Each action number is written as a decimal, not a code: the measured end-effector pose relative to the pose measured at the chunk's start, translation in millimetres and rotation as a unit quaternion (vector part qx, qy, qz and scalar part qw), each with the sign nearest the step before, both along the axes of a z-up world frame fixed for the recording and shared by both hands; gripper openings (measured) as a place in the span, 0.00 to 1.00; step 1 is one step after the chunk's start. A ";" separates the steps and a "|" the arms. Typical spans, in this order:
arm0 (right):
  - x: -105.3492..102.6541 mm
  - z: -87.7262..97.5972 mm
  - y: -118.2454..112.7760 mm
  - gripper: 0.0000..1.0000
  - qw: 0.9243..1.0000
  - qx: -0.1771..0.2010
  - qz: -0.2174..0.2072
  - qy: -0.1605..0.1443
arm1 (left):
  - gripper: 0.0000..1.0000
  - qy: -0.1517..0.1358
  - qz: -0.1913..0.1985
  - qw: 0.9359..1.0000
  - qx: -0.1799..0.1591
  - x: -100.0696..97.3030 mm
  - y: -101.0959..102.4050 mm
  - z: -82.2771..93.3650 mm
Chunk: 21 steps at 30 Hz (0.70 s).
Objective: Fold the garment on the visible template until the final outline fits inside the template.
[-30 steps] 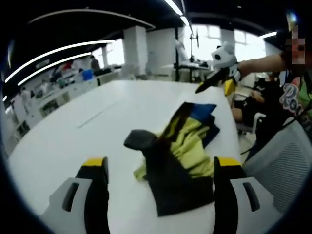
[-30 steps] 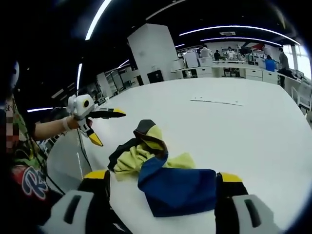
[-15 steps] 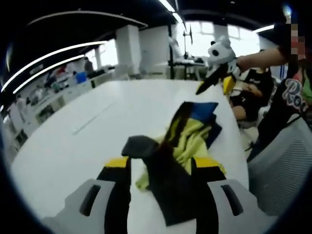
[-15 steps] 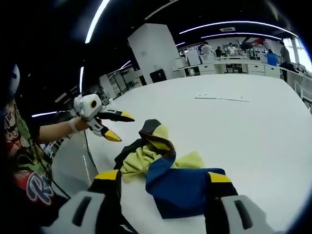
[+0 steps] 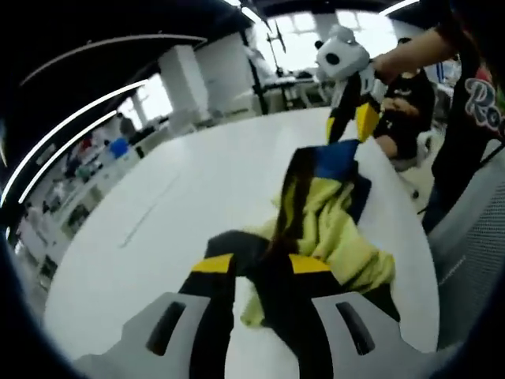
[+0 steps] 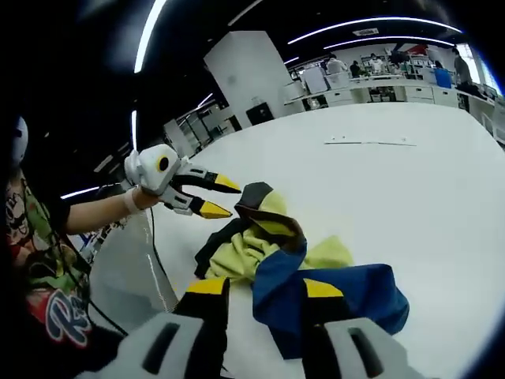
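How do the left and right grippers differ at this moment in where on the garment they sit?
The left gripper sits over the black end of the garment; the right gripper sits at its blue end. In the right gripper view, the left gripper's tips point at the dark collar-like fold. Shared: both have yellow-tipped jaws drawn close together around cloth on the white table.

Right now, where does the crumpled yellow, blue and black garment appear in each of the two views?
Left gripper view: the crumpled yellow, blue and black garment lies centre to lower right, its black end between that view's jaws.
Right gripper view: it lies at lower centre, its blue end between the jaws.
Shared landmark: the white table under it.
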State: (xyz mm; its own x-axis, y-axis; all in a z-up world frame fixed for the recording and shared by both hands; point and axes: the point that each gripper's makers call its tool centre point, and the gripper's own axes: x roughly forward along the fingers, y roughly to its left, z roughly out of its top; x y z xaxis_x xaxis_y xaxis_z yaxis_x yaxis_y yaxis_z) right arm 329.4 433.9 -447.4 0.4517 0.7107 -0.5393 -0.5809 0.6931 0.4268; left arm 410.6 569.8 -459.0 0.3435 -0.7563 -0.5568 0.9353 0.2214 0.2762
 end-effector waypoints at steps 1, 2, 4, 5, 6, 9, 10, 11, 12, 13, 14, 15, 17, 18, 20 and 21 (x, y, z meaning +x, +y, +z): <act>0.5 -0.2 -0.2 0.27 1.000 0.000 -0.001 0.000 | 0.21 -0.002 -0.004 1.000 0.003 0.0 -0.4 -0.7; 0.9 -0.8 -0.7 0.26 1.000 0.000 -0.003 0.002 | 0.20 -0.002 -0.009 1.000 0.004 -0.7 -1.3 -1.3; 1.4 -2.2 -1.7 0.22 1.000 -0.001 -0.007 0.004 | 0.15 -0.003 -0.013 1.000 0.005 -0.1 -2.5 -3.0; 2.2 -4.2 -3.0 0.20 1.000 -0.002 -0.009 0.006 | 0.13 -0.004 -0.015 1.000 0.017 1.1 -2.0 -7.4; 2.0 -5.5 -3.2 0.17 1.000 -0.002 -0.010 0.009 | 0.12 -0.012 -0.015 0.999 0.031 3.3 -0.1 -10.2; 1.1 -6.5 -2.5 0.11 1.000 -0.001 -0.011 0.010 | 0.13 -0.007 -0.022 0.999 0.035 1.0 -2.5 -14.6; 0.7 -7.4 -2.5 0.08 1.000 -0.002 -0.011 0.012 | 0.10 -0.005 -0.020 0.999 0.035 1.0 -2.9 -14.7; 0.4 -8.2 -3.0 0.04 1.000 -0.005 -0.010 0.011 | 0.05 -0.002 -0.019 0.999 0.035 0.8 -3.0 -14.9; 0.5 -9.1 -4.2 0.00 1.000 -0.011 -0.009 0.006 | 0.01 0.001 -0.018 0.999 0.036 0.0 -3.2 -14.2; 1.0 -8.4 -4.8 0.00 1.000 -0.013 -0.008 0.000 | 0.00 0.005 -0.008 1.000 0.030 1.2 -3.9 -12.4; 1.1 -6.3 -5.4 0.00 1.000 -0.013 -0.010 -0.003 | 0.00 0.008 -0.007 1.000 0.028 0.5 -3.9 -11.0; 1.2 -5.6 -5.6 0.00 1.000 -0.013 -0.010 -0.004 | 0.00 0.009 -0.005 1.000 0.029 0.6 -3.5 -9.9; 3.4 0.0 -8.7 0.00 1.000 -0.022 -0.010 -0.018 | 0.00 0.006 0.003 0.999 0.034 1.5 -1.0 -7.2; 5.8 3.4 -11.0 0.00 0.999 -0.027 -0.012 -0.029 | 0.00 0.009 0.010 0.999 0.031 0.7 -0.1 -2.6; 10.9 15.6 -16.7 0.00 0.998 -0.040 -0.014 -0.051 | 0.00 0.032 0.030 0.999 0.001 -2.1 -1.8 10.4; 16.1 26.3 -20.7 0.00 0.996 -0.045 -0.020 -0.069 | 0.00 0.028 0.036 0.999 -0.006 -0.8 -1.1 17.5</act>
